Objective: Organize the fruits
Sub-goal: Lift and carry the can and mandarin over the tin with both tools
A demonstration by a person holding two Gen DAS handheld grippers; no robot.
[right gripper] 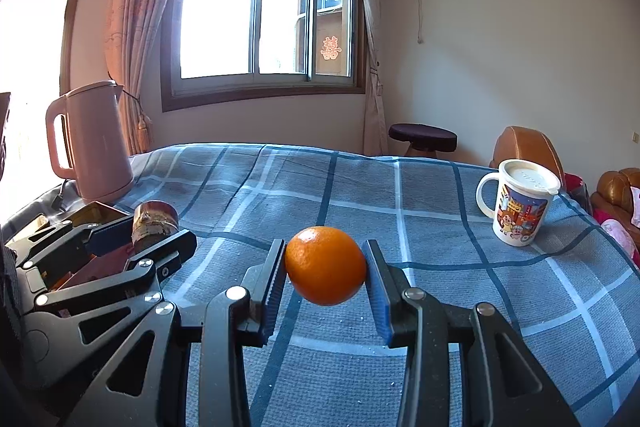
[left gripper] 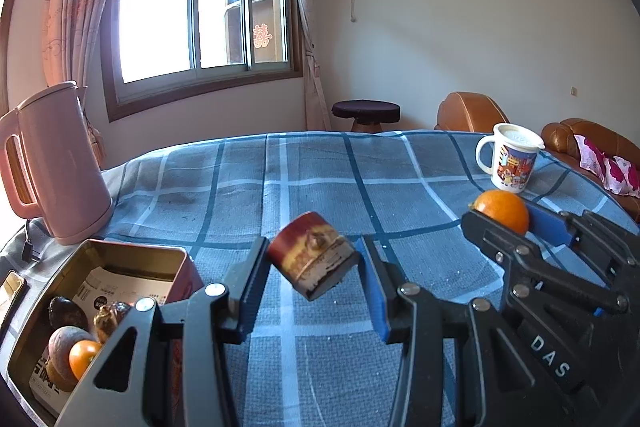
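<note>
My left gripper point(left gripper: 314, 263) is shut on a small brown printed tin point(left gripper: 312, 261), held tilted above the blue checked cloth. In the right wrist view the same tin point(right gripper: 155, 227) shows at the left between the left gripper's fingers. My right gripper point(right gripper: 326, 267) is shut on an orange point(right gripper: 326, 265), lifted off the cloth; the left wrist view shows that orange point(left gripper: 502, 209) at the right. An open metal box point(left gripper: 132, 259) at the lower left holds another orange point(left gripper: 82, 357), a brownish round fruit point(left gripper: 60, 343) and a dark fruit point(left gripper: 66, 313).
A pink kettle point(left gripper: 60, 163) stands at the table's left edge behind the box. A lidded cartoon mug point(right gripper: 520, 203) stands at the far right of the cloth point(right gripper: 360, 187). A stool point(right gripper: 423, 137) and brown leather seats point(left gripper: 468, 111) lie beyond the table.
</note>
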